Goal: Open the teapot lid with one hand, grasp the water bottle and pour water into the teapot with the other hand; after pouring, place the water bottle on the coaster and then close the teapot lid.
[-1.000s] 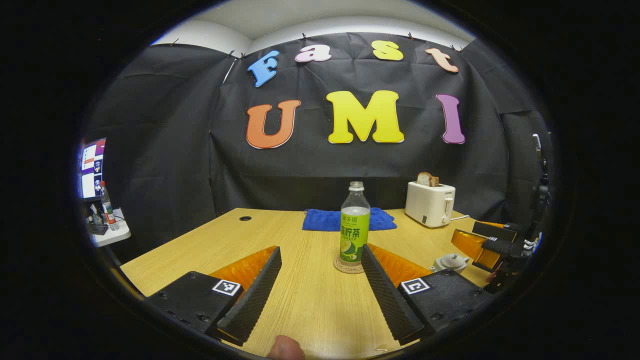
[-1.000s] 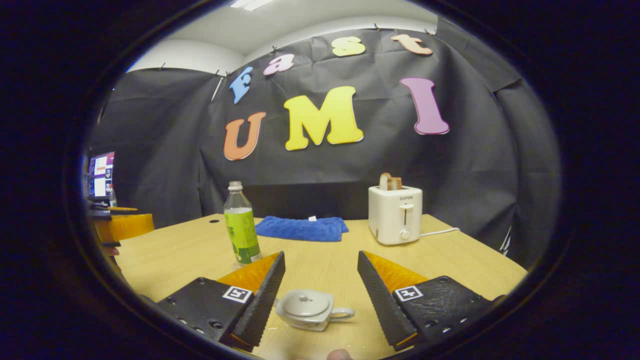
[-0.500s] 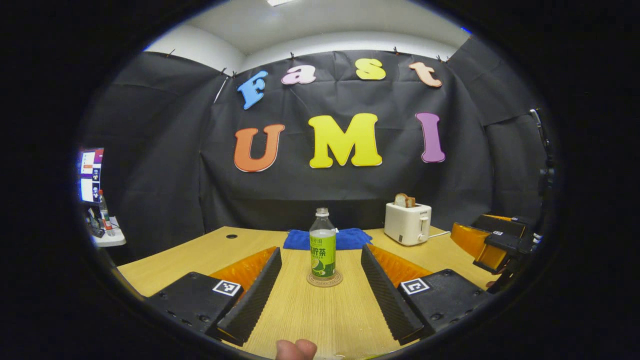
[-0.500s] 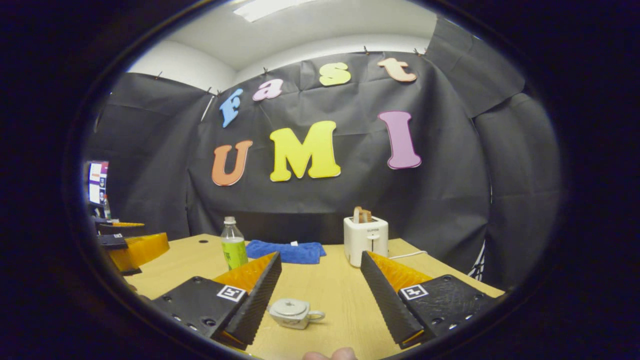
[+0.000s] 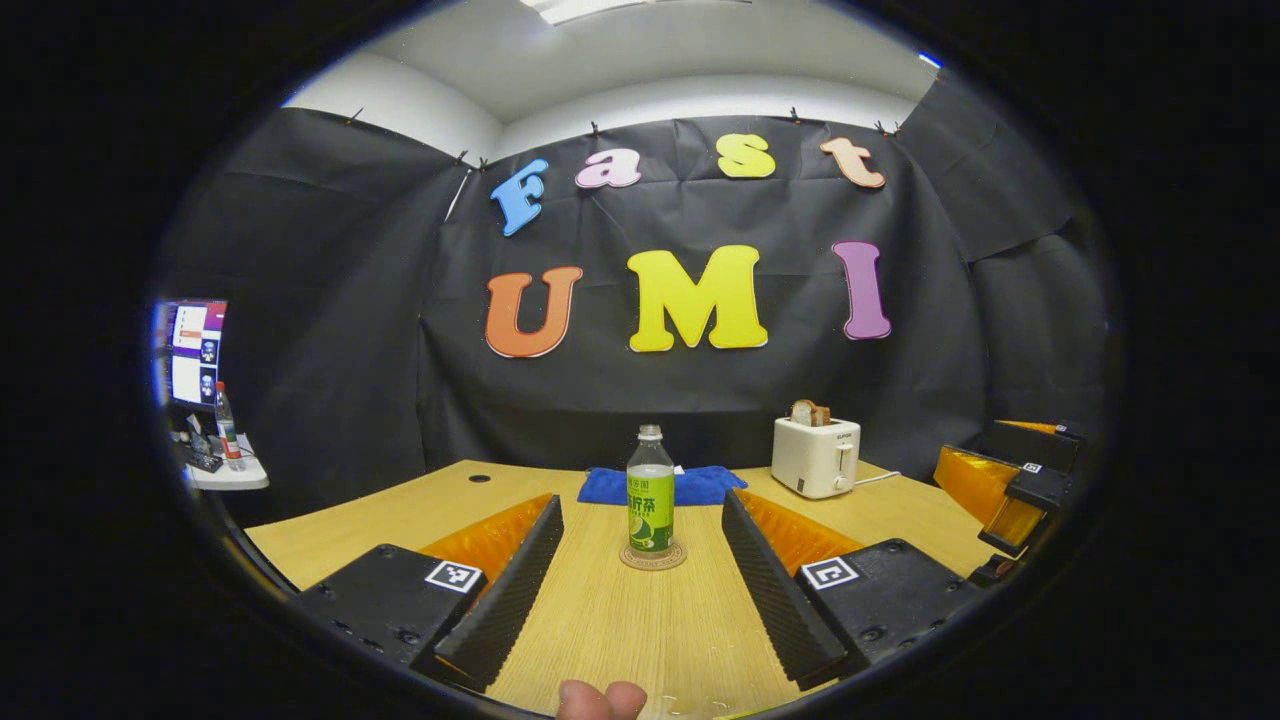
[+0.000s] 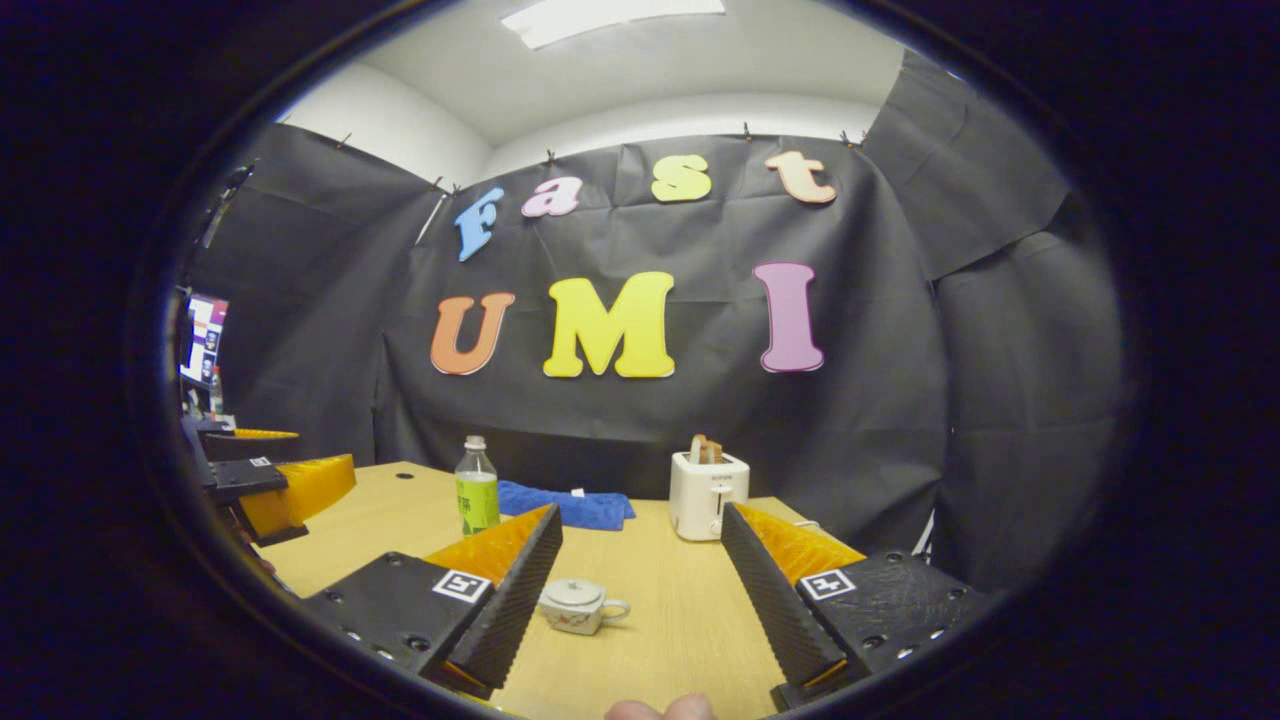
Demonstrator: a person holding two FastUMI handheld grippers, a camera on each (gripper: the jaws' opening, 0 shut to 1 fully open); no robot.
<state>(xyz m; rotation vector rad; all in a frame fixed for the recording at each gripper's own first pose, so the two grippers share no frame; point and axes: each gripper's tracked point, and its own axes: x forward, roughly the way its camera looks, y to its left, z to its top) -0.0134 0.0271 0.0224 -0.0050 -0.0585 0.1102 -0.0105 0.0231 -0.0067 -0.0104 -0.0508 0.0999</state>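
Both tools are standing open and holding nothing: the left tool (image 5: 640, 590) is framing the water bottle (image 5: 650, 492), upright on its coaster (image 5: 652, 558) at centre frame, while the right tool (image 6: 640, 590) is framing the teapot (image 6: 578, 607), lid on, at lower centre on the tabletop (image 6: 660, 640). Judging by this, every step is looking finished, so the next move is calling for little beyond backing clear without knocking the bottle.

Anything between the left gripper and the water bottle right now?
Nothing: in the left gripper view, bare table runs from the open left gripper to the water bottle standing on its coaster.
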